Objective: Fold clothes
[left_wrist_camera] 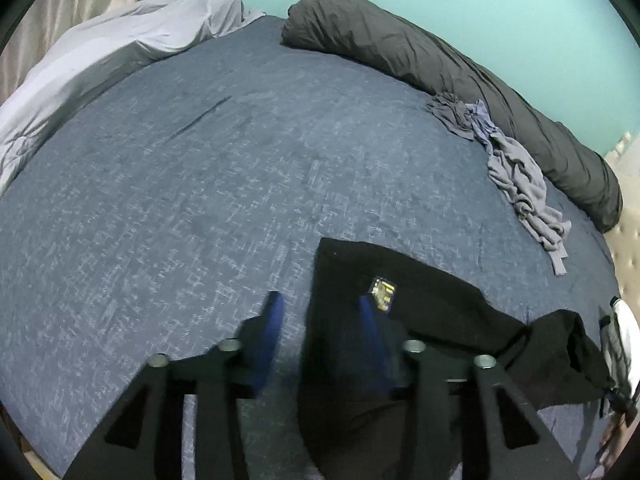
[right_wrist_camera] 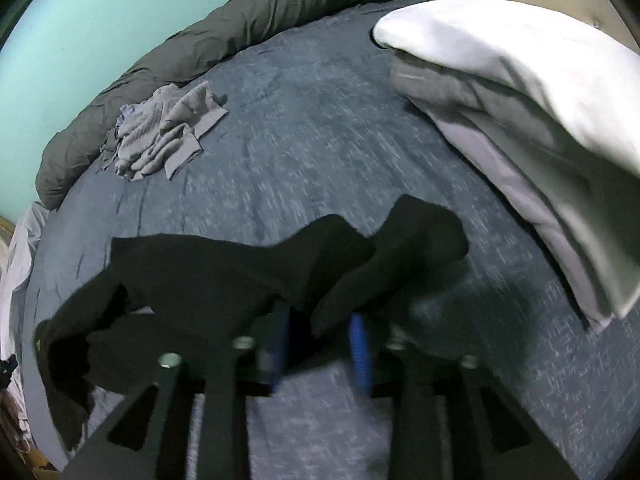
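Blue bedspread (left_wrist_camera: 200,180); black garment (left_wrist_camera: 420,300) between parted left tongs (left_wrist_camera: 320,304); right tongs (right_wrist_camera: 320,320) parted; white pillow (right_wrist_camera: 520,60) right view only.

A black garment (right_wrist_camera: 224,264) lies rumpled across the near blue bed (right_wrist_camera: 320,152), draped over the right tool (right_wrist_camera: 320,344), whose blue fingers (right_wrist_camera: 360,352) stand apart. Grey clothes (right_wrist_camera: 168,132) lie far left.

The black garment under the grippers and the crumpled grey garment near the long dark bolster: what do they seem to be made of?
The black garment looks like soft, matte knit fabric, possibly cotton jersey: it drapes limply and shows no sheen. It carries a small printed patch. The crumpled grey garment looks like thin, soft knit too, with many fine wrinkles and flat hems. The exact fibre cannot be told.
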`<state>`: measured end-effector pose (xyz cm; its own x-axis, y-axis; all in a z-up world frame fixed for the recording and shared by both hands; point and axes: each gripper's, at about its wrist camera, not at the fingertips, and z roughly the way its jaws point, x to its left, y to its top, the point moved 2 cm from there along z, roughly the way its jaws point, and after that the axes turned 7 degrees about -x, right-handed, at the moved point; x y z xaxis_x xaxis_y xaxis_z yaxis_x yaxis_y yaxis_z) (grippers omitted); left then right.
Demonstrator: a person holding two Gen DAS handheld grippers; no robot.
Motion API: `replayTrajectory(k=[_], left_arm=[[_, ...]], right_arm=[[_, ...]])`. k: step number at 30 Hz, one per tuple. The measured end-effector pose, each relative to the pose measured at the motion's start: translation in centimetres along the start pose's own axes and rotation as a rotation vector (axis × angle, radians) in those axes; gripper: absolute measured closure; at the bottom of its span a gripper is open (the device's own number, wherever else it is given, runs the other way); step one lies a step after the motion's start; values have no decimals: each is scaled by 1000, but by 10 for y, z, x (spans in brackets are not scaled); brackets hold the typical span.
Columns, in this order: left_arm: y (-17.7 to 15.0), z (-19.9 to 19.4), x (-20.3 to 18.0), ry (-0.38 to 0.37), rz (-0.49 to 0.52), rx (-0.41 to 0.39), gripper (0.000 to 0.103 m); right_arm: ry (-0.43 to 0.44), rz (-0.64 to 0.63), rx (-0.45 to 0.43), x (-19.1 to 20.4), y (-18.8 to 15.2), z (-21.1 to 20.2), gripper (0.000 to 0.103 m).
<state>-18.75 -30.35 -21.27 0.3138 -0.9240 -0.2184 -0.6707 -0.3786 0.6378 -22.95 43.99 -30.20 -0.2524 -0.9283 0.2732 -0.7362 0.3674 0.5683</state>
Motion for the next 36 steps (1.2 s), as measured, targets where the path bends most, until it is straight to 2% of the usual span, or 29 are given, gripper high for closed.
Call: replayTrajectory(k=[1, 4, 7, 10, 17, 22, 27, 31, 36], left_arm=[[-2, -3, 0, 1, 6, -4, 57], [-11, -11, -7, -49, 28, 14, 56], [-30, -15, -28, -116, 85, 50, 55], [-56, -18, -56, -175, 163, 91, 50], [-103, -11, -86, -196, 258, 170, 49], [-121, -6, -69, -176, 190, 208, 45], [-128, -4, -43, -151, 121, 204, 45], [-128, -1, -30, -138, 89, 208, 45], [-133, 5, -25, -141, 78, 214, 45]], right_arm=[[-3, 1, -8, -3, -2, -4, 59], [-5, 3, -43, -10, -3, -18, 58], [1, -7, -68, -10, -3, -31, 54], [23, -21, -73, -5, -4, -39, 53], [72, -52, -86, 7, -5, -58, 48], [126, -76, -82, 22, -6, -62, 42], [160, -101, -68, 39, -3, -55, 39], [147, -108, -37, 48, -2, -38, 38], [115, -212, 23, 73, -7, -8, 37]])
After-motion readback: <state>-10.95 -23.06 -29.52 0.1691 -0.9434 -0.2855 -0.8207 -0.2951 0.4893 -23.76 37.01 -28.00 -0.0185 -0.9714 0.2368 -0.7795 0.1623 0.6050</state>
